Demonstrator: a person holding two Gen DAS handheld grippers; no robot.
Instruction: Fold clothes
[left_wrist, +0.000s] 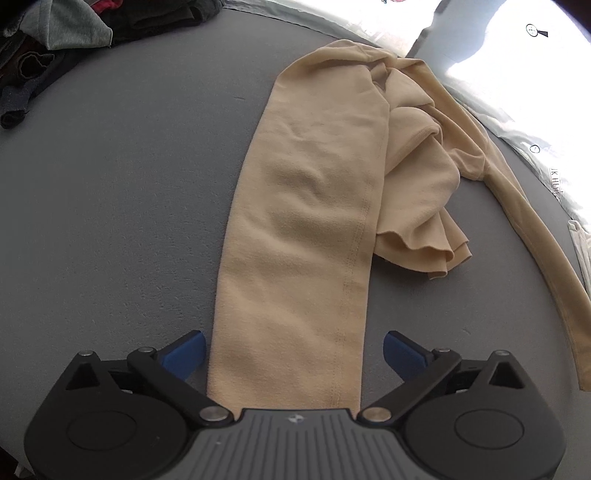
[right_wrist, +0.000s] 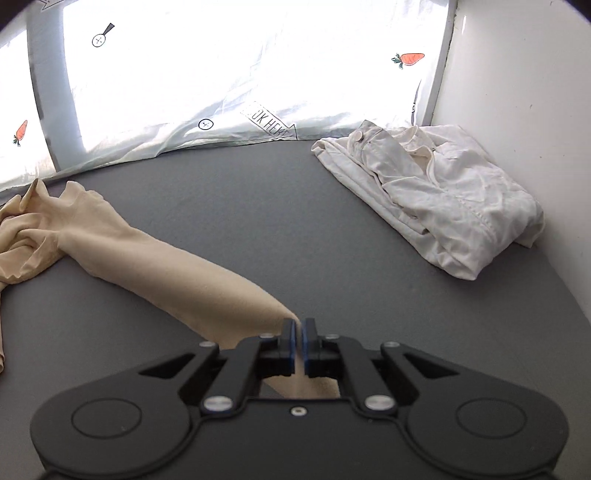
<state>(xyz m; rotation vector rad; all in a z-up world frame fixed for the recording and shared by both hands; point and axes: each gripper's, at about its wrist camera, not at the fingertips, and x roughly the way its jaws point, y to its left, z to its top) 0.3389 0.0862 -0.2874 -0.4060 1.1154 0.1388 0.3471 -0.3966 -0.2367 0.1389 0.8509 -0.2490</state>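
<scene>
A beige fleece garment (left_wrist: 303, 206) lies on the grey surface (left_wrist: 122, 206), one long flat part stretching toward my left gripper (left_wrist: 291, 356). That gripper is open, its blue fingertips (left_wrist: 186, 354) on either side of the cloth's near end. The garment's middle is bunched into folds (left_wrist: 417, 177), and a thin part trails off to the right (left_wrist: 546, 266). In the right wrist view my right gripper (right_wrist: 298, 332) is shut on the end of a beige sleeve-like part (right_wrist: 177, 273), which runs left to the bunched cloth (right_wrist: 26, 236).
A folded white garment (right_wrist: 436, 199) lies at the far right by a white wall (right_wrist: 524, 92). A white printed sheet (right_wrist: 221, 81) borders the far edge. A heap of dark and grey clothes (left_wrist: 55, 33) sits at the far left.
</scene>
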